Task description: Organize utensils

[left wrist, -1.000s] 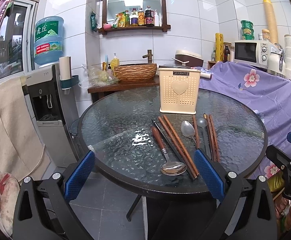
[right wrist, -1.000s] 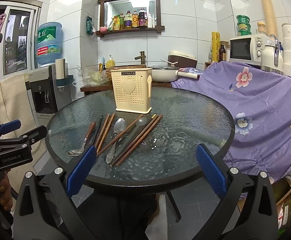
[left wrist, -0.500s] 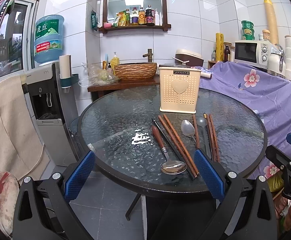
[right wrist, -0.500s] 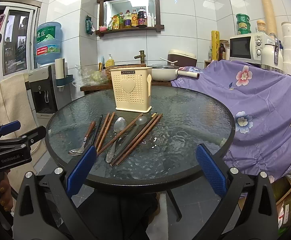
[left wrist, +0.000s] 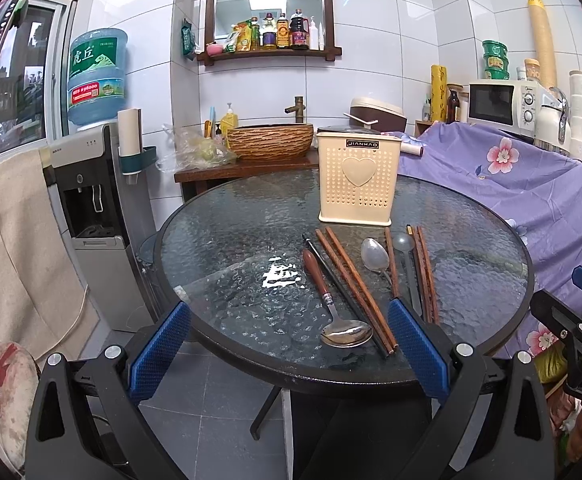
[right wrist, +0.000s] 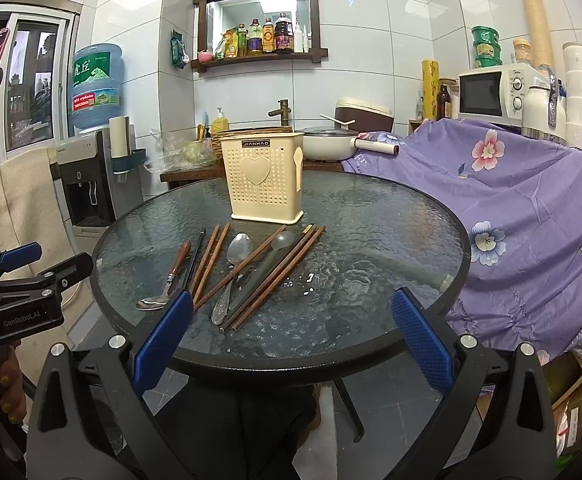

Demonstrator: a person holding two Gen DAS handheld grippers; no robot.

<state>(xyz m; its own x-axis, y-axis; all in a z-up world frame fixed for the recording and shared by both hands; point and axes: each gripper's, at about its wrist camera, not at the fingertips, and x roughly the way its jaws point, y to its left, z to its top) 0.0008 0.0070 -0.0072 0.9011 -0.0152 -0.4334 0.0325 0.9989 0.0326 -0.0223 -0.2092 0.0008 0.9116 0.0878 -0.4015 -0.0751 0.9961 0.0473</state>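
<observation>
Chopsticks [left wrist: 355,288] and spoons lie loose in a fan on the round glass counter [left wrist: 227,248], just in front of the upright cream utensil holder [left wrist: 357,178] marked JIANHAO. A wooden-handled metal spoon [left wrist: 331,300] lies leftmost, bowl toward the near rim; a plain metal spoon [right wrist: 233,268] and a grey spoon [right wrist: 279,246] lie among the brown sticks. The left gripper [left wrist: 289,344] and right gripper [right wrist: 291,332] both hover at the near rim, jaws wide apart, holding nothing.
</observation>
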